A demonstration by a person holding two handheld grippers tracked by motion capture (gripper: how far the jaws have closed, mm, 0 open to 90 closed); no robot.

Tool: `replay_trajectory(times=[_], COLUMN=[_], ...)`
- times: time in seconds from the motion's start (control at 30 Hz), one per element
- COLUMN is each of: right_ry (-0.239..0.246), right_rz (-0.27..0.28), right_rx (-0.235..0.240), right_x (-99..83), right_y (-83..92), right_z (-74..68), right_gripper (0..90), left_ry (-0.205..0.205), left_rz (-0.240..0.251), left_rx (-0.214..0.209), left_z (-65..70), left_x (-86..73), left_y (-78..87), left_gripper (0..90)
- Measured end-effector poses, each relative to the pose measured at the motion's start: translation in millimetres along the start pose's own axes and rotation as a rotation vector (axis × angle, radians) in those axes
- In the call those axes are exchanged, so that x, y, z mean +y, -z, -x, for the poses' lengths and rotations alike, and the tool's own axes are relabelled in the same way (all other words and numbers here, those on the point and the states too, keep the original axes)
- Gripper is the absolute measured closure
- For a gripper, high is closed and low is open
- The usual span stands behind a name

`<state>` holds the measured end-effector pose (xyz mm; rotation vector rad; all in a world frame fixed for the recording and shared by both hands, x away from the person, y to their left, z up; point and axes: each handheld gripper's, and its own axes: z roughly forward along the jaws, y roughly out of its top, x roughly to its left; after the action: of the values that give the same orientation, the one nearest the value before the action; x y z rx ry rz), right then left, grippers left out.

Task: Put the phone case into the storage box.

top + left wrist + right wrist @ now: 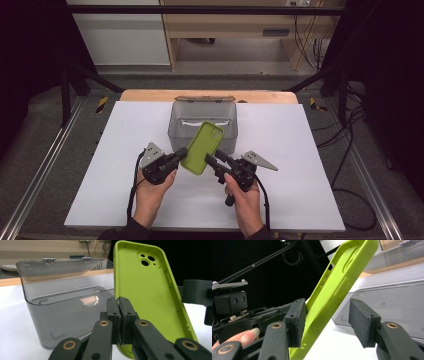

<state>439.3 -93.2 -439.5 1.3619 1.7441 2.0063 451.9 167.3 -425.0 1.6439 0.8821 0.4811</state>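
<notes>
A lime-green phone case (pixel 202 147) is held tilted above the table, its top leaning over the front wall of a clear grey box (pixel 176 115). My left gripper (pixel 182 152) is shut on the case's lower left edge; in the left gripper view the pads (pixel 126 312) pinch the rim of the case (pixel 147 290). My right gripper (pixel 212 159) stands on the case's other side. In the right gripper view its jaws (pixel 327 320) straddle the case (pixel 337 290): the left pad lies against it and the right pad (pixel 362 322) stands apart.
The box (pixel 62 315) sits at the middle of a white board (pixel 300 150), its hinged lid (pixel 204 98) open toward the back. A wooden table edge (pixel 150 95) runs behind it. Metal rails flank the board on both sides.
</notes>
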Motion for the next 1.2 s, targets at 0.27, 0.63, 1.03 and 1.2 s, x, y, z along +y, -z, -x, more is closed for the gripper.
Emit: replay_trajectory(times=[0.27,0.63,1.03,1.2], right_ry=[-0.036,-0.027,-0.044,-0.06], right_rz=[0.018,0.033,0.043,0.04], right_rx=[0.015,0.016,0.018,0.023], right_x=[0.6,2.5,4.7,5.3], right_y=[-2.5,-2.5,-0.9,-0.7], right_z=[1.8,0.7,1.8,2.3], right_gripper=[54.8,63.2,68.7,71.4], left_ry=[0.0,0.002,-0.01,-0.01], left_rz=[0.008,0.013,0.005,0.003], left_rx=[-0.002,-0.012,-0.002,0.002], left_z=[2.7,6.3,9.6,10.5], left_x=[2.2,2.0,-0.5,-2.0], left_y=[-0.3,-2.1,-5.7,-7.5], left_gripper=[88.1,88.0,88.0,88.0])
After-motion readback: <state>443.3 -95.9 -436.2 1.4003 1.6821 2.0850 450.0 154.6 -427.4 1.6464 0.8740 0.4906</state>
